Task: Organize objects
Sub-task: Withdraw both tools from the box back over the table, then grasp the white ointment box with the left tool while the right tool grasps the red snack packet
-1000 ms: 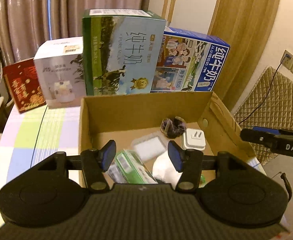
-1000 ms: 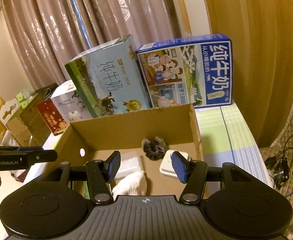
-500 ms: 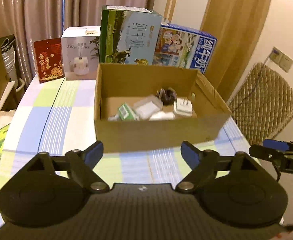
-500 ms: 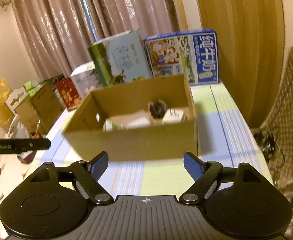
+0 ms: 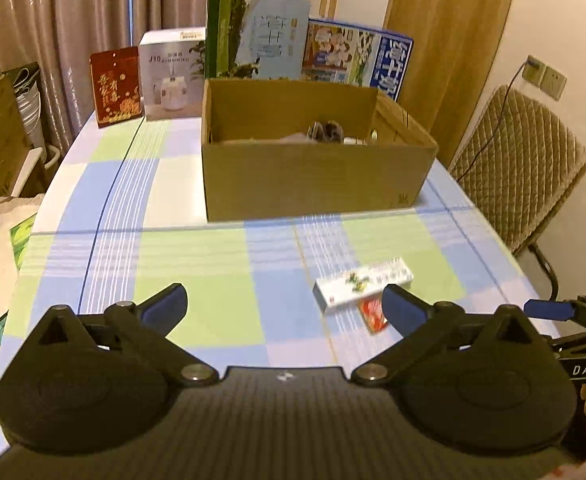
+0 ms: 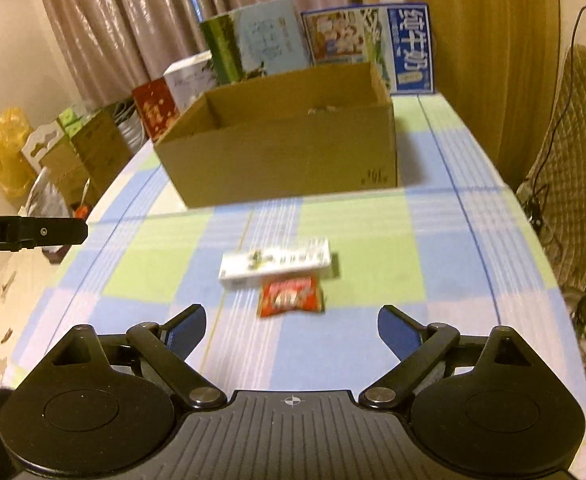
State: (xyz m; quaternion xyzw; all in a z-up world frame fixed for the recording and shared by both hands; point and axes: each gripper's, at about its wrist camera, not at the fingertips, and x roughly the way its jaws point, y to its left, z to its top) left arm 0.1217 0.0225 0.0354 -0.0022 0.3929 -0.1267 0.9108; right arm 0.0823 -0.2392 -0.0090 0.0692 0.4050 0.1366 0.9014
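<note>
One cardboard box on the table, and two loose items before it: one white carton, one red packet. Four printed boxes line up behind. Two tools, left and right.

White box at the back of the table reads "J10". Right gripper body — "DAS". Left gripper body — "obot.AI", cut off at frame edge. Blue carton has Chinese characters; other print too blurred to read.
</note>
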